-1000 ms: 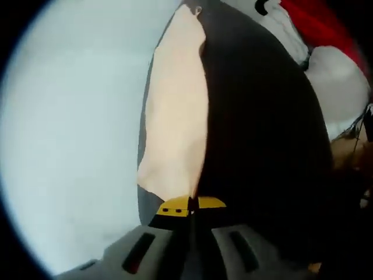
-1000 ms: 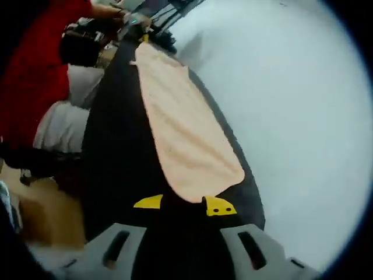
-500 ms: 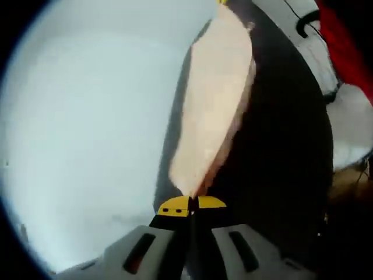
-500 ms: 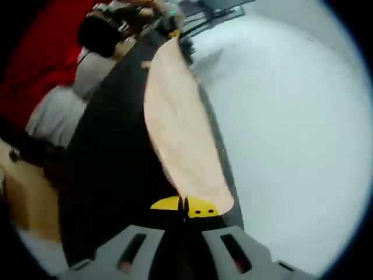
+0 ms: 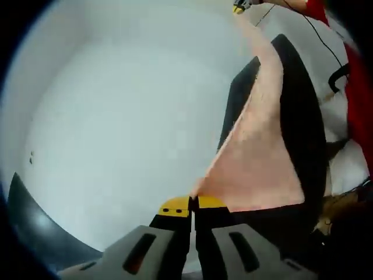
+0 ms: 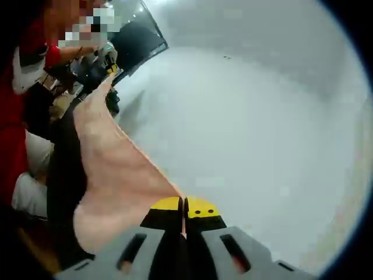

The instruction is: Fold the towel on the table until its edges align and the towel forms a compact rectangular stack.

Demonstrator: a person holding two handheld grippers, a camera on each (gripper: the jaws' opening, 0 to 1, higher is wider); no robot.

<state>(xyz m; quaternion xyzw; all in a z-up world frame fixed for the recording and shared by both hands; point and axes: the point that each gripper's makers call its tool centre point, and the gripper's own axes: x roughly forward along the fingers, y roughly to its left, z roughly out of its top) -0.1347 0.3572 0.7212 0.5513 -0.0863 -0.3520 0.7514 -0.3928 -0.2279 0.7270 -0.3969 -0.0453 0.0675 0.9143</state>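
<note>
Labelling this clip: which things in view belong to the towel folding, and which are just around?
Job: towel, left gripper and right gripper, each shut on a towel corner; black table.
Just around: person in red, white wall.

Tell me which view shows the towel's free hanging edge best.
The left gripper view: the towel spreads out from the left gripper, its loose lower edge plain against the dark surface. In the right gripper view the towel runs from the right gripper toward the person; its lower edge fades into shadow.
</note>
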